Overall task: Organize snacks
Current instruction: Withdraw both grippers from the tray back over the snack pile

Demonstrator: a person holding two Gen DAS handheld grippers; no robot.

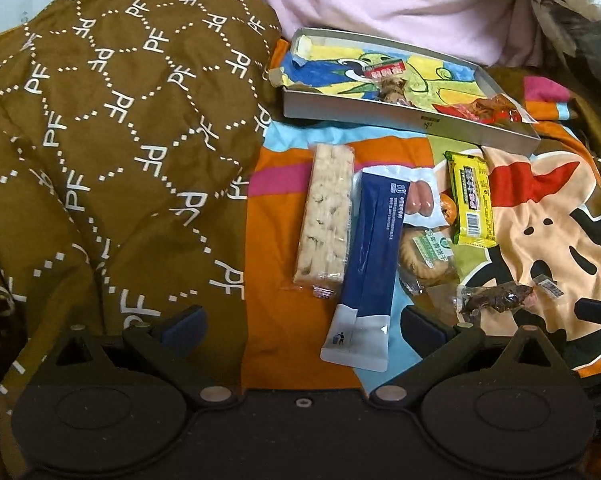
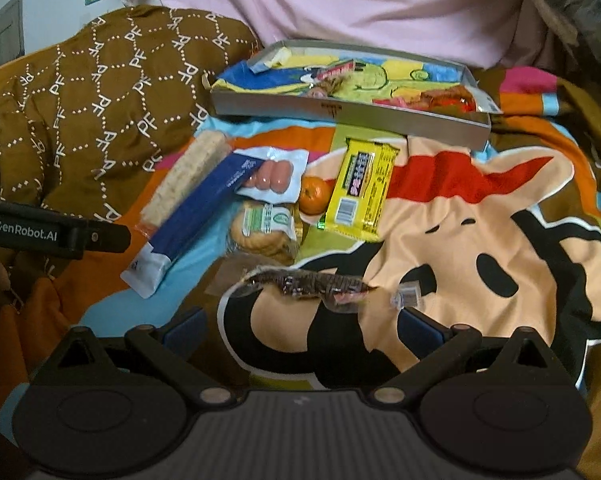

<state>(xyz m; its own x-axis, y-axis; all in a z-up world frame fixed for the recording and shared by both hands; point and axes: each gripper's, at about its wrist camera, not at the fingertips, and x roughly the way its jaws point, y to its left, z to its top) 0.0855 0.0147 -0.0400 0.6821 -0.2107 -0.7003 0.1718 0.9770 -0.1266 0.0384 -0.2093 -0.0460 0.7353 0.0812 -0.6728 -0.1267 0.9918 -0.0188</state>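
A: Which snack do we grab next?
B: Probably the dark crinkly clear-wrapped snack (image 2: 312, 285) on the bed, lying crosswise just ahead of our right gripper (image 2: 300, 330), spread wide and empty. Left gripper (image 1: 300, 326) gapes too, farther off.

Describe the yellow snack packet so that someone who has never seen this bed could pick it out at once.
Find the shallow grey box lying on the cartoon bedsheet. Just in front of its near wall lies the yellow snack packet, flat on the sheet beside a small orange fruit. It is the only bright yellow wrapper there, with dark print and a white barcode at its near end.
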